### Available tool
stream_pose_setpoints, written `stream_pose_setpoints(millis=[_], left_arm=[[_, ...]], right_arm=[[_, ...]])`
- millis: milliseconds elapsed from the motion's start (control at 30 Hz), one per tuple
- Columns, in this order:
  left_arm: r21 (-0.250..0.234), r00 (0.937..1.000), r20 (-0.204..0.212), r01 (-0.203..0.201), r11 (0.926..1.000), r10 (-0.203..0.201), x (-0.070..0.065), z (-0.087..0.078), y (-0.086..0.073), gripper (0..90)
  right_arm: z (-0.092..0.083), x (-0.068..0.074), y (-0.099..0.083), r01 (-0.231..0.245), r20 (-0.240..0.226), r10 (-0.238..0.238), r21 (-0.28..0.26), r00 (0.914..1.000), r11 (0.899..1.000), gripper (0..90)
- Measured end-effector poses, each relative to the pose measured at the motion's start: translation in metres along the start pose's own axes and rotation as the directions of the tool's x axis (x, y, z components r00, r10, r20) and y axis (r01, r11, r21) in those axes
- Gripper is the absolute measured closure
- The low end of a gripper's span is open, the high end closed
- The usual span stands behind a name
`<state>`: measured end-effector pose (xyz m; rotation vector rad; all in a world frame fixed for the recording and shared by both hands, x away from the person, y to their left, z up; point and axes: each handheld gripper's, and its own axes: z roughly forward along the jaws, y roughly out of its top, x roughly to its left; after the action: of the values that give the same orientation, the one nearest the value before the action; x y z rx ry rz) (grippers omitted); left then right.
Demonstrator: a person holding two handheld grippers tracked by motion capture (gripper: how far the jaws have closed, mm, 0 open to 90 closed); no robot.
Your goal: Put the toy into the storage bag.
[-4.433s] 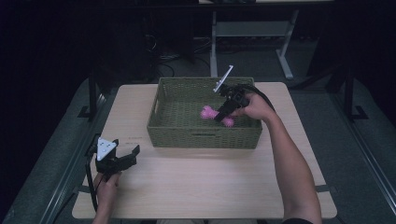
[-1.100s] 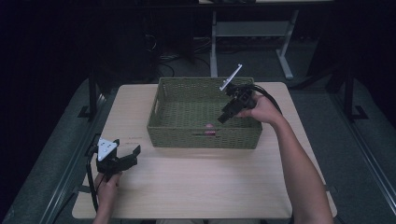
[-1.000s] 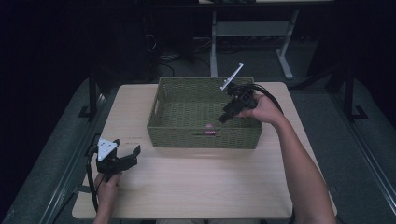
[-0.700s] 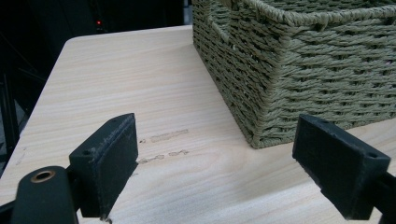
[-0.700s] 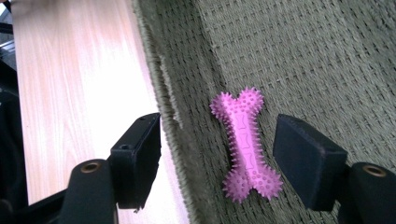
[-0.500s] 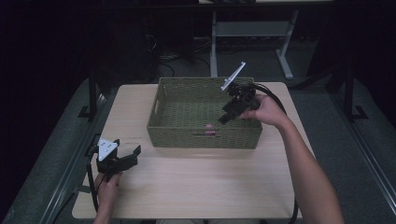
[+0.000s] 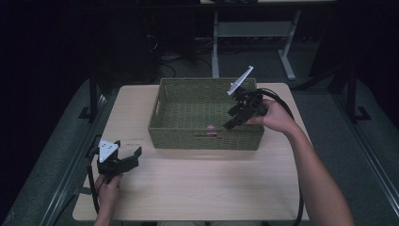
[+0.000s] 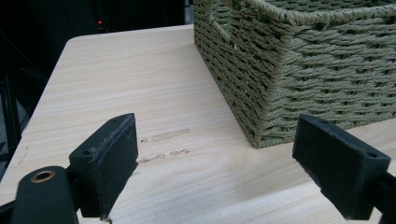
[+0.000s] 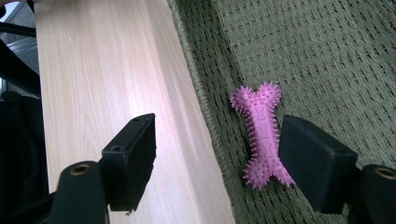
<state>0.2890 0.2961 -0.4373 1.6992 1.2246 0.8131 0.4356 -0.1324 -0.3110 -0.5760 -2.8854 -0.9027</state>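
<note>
A pink spiky bone toy [image 9: 262, 135] lies in the woven basket [image 7: 197, 141]; both grippers' jaws gape empty.

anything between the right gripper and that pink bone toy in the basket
Nothing visible. The right gripper hangs open over the basket, and the pink bone toy lies bare on the woven floor by the near wall, close beside one jaw.

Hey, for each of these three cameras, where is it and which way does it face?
High view: above the person's side, facing forward and down at the table; both forearms and tools show.
Left gripper view: on the left tool, low, facing the basket corner.
Right gripper view: on the right tool, above the pink bone toy.
All share the basket.
</note>
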Motion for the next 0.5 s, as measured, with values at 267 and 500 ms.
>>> stream_pose_setpoints(millis=[267,500], left_arm=[[0.001,1.0,-0.002,0.001,1.0,-0.001,0.0,0.0,0.0,13.7],[-0.001,1.0,-0.005,0.002,1.0,-0.002,0.001,0.0,0.0,13.7]], right_arm=[[-0.006,0.009,-0.008,0.004,0.006,-0.004,-0.018,1.0,1.0,24.7],[-0.005,0.018,-0.015,0.022,0.015,-0.022,-0.026,0.9997,0.999,24.3]])
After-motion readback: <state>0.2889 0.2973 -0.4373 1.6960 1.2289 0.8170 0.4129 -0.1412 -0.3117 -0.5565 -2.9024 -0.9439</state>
